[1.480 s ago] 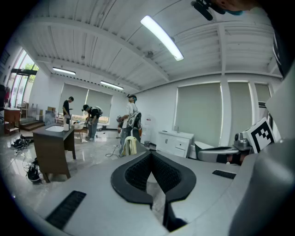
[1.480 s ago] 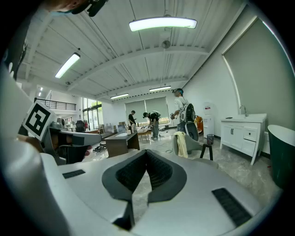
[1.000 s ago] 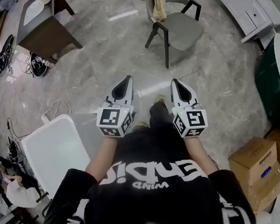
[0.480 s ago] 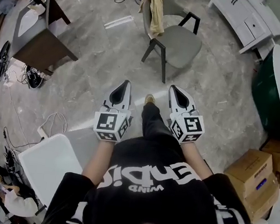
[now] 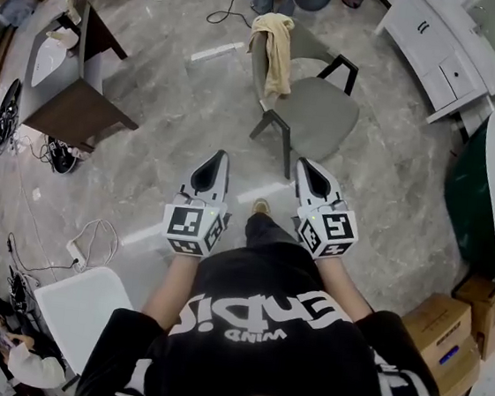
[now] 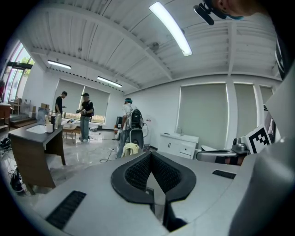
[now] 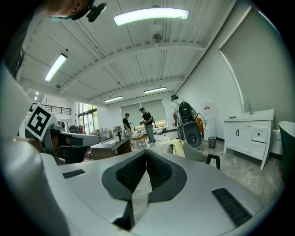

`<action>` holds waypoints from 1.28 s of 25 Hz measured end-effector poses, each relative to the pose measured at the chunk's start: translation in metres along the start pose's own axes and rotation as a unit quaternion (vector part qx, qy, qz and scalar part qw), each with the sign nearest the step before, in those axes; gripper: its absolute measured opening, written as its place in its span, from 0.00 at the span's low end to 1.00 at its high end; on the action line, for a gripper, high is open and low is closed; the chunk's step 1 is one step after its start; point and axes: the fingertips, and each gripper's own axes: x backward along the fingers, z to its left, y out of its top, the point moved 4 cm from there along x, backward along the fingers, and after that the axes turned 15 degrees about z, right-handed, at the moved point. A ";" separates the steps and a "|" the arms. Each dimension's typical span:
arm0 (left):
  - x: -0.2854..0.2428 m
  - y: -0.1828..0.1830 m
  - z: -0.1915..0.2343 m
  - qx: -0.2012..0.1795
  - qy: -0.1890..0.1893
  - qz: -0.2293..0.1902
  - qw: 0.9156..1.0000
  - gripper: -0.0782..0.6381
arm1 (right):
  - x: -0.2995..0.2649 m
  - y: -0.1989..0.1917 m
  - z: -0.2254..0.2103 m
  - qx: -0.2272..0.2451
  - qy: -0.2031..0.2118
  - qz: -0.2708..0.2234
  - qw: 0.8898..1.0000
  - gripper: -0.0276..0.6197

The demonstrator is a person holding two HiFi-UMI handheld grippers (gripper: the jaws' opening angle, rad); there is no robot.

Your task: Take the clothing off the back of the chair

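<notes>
Seen from the head view, one pale yellow piece of clothing hangs over the backrest of a single chair, well ahead of both claws and slightly nearer the line of the right one. Neither claw touches it; bare floor lies between them and the chair.

I count two claws, held side by side at about the same height and pointing toward the chair. The left claw is pinched together, its ribbed black pads meeting at the tips with nothing between them. The right claw is likewise closed tight and empty. Each carries one cube with square black-and-white markers at its rear.

In the left gripper view the left claw points at the clothing, which shows as a small soft bundle just above the joined tips. In the right gripper view the right claw has the clothing up and to the right of its tips, draped on the chair.

The clothing looks like limp, creased fabric, folded over the rail and hanging down both sides. The chair has a grey padded seat and dark angled legs and armrests. The floor is glossy, marble-patterned stone. The claws' shells are smooth grey plastic. Three people stand far beyond the chair, near a dark wooden tabletop.
</notes>
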 end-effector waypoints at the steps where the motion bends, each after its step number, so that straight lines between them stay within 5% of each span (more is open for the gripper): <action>1: -0.009 0.006 0.003 0.002 0.002 -0.001 1.000 0.13 | -0.008 0.007 -0.007 0.001 0.003 0.000 1.000 0.06; 18: -0.124 0.074 0.053 0.015 0.031 -0.016 0.999 0.13 | -0.125 0.061 -0.081 0.007 0.042 0.007 0.999 0.06; 32: -0.242 0.143 0.139 0.005 -0.009 -0.012 1.000 0.13 | -0.249 0.129 -0.126 -0.006 0.028 0.001 1.000 0.06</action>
